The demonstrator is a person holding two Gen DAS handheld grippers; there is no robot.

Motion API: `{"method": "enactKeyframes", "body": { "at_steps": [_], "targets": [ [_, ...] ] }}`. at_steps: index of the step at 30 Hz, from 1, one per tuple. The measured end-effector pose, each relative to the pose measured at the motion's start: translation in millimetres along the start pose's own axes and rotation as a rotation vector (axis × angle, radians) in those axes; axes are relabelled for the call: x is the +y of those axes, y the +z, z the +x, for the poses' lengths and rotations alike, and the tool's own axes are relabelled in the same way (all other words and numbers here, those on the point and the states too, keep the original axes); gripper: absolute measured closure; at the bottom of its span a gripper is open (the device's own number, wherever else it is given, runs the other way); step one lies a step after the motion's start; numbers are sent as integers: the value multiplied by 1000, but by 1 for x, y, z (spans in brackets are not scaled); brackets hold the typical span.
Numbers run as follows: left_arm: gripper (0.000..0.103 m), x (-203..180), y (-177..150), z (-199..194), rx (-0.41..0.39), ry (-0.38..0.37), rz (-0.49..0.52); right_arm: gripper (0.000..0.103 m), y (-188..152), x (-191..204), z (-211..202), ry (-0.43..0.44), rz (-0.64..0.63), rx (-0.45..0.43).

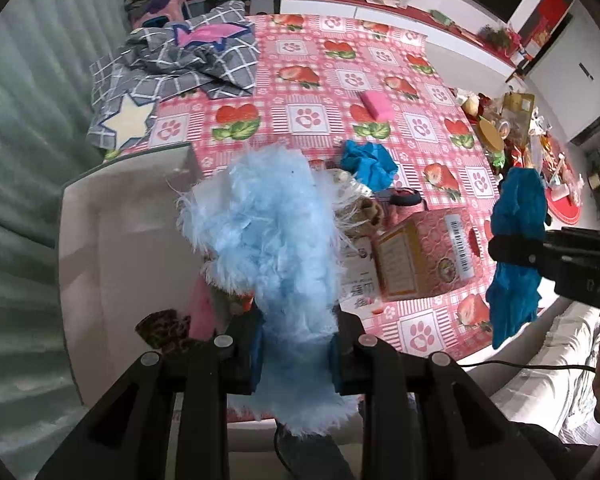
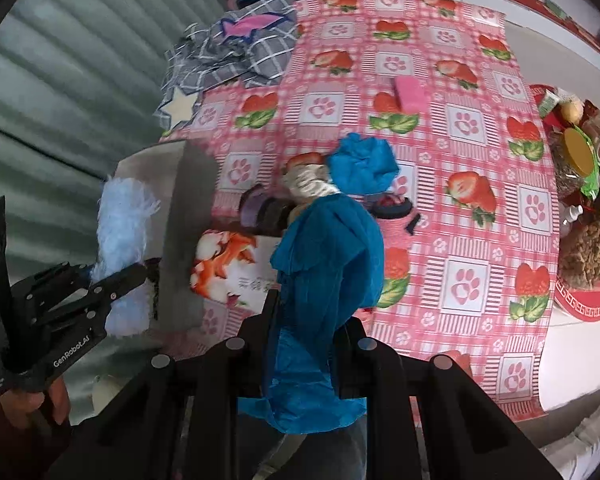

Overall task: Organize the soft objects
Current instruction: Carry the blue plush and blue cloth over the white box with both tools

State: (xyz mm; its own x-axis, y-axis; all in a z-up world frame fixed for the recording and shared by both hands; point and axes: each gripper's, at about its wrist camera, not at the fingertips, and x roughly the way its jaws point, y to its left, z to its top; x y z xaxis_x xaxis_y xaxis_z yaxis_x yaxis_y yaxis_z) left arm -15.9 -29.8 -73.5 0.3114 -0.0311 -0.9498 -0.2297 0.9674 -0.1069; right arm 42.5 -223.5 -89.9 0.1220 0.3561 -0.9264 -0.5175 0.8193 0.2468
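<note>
Left wrist view: my left tool (image 1: 296,354) pinches the pale blue fluffy cloth (image 1: 268,236) at centre frame, over the white bin (image 1: 112,240) at left. Right wrist view: my right tool (image 2: 304,354) is clamped on the teal cloth (image 2: 324,264) at centre, above the pink strawberry-print surface (image 2: 460,208).

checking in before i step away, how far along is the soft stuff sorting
Done: a pink soft item already lies in the white bin. In hand: the left hand-held gripper holds a light blue fluffy piece, the right hand-held gripper a blue cloth. Left: another blue cloth, the pink sponge and the grey checked fabric remain on the table.
</note>
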Motion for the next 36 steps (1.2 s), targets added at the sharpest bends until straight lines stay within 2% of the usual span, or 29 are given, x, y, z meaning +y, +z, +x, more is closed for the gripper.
{"method": "enactKeyframes", "body": {
  "at_steps": [16, 26, 36],
  "targets": [
    [75, 78, -36, -28, -78, 64, -191, 81, 2, 96, 14, 31, -188, 26],
    [73, 114, -57, -28, -58, 93, -287, 81, 6, 152, 29, 55, -315, 55],
    [73, 136, -74, -26, -41, 109, -346, 81, 7, 184, 41, 69, -386, 86]
  ]
}}
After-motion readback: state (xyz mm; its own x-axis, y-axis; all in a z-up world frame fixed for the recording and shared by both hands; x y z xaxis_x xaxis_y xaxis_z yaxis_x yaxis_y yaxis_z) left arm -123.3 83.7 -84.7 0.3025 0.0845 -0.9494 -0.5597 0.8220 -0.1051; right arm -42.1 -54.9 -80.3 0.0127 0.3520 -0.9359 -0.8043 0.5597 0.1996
